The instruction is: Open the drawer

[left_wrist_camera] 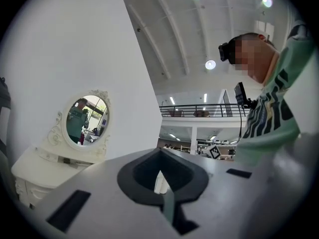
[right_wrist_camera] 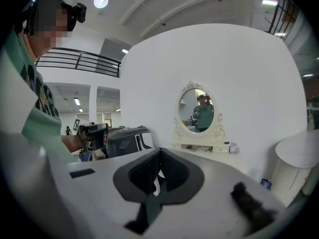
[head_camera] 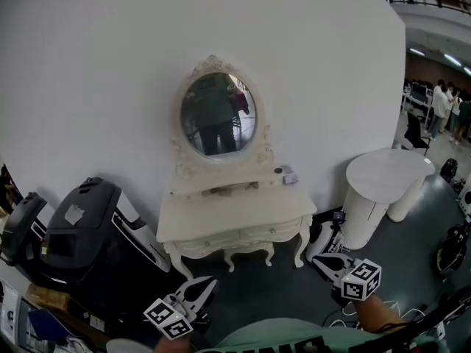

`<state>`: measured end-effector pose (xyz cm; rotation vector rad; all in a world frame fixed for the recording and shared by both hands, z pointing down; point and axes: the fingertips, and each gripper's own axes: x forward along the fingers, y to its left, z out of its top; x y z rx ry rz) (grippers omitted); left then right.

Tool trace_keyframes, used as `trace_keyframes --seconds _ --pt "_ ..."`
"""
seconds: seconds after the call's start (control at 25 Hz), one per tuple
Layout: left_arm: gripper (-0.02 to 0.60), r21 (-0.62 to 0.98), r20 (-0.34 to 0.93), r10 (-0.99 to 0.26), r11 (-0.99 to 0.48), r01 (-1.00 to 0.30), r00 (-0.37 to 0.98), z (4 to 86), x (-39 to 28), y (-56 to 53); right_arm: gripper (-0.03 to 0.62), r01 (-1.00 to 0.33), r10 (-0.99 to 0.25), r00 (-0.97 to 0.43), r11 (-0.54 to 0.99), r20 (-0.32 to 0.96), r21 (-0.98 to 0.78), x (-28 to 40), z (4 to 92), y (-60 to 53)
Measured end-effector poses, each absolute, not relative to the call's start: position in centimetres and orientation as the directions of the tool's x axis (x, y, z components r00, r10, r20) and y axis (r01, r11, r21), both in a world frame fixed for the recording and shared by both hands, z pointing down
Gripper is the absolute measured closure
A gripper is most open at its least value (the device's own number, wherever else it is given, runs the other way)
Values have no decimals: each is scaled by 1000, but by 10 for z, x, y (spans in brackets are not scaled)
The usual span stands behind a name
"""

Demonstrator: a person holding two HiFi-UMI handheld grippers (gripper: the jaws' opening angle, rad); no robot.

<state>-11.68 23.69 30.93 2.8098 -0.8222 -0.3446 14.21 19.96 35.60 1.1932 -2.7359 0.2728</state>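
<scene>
A white carved dressing table (head_camera: pixel 235 215) with an oval mirror (head_camera: pixel 218 115) stands against the white wall. Two drawer fronts (head_camera: pixel 239 237) run along its front under the top, both closed. The table also shows at the left of the left gripper view (left_wrist_camera: pixel 35 171) and at mid-right of the right gripper view (right_wrist_camera: pixel 199 148). My left gripper (head_camera: pixel 202 287) is low in the head view, well short of the table, jaws together and empty (left_wrist_camera: pixel 159 180). My right gripper (head_camera: pixel 320 259) hangs off the table's right front leg, also closed on nothing (right_wrist_camera: pixel 158 176).
A black wheeled machine (head_camera: pixel 92 230) stands close to the left of the table. A white round pedestal table (head_camera: pixel 386 179) is at the right. A small box (head_camera: pixel 288 175) lies on the dressing table's top. People (head_camera: pixel 445 109) stand far back at the right. Cables lie on the dark floor (head_camera: pixel 412 271).
</scene>
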Motion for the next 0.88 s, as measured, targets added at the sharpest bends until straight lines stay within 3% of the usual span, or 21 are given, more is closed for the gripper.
trace_keyframes --seconds 0.4,0.88 --pt "578 264 -152 -540 -829 -493 828 329 -162 172 588 -748 -708 -656 655 261 -105 104 366 142" --pt "578 248 -142 -623 -775 -581 770 322 -37 103 588 -645 -614 -758 756 218 -111 205 365 35"
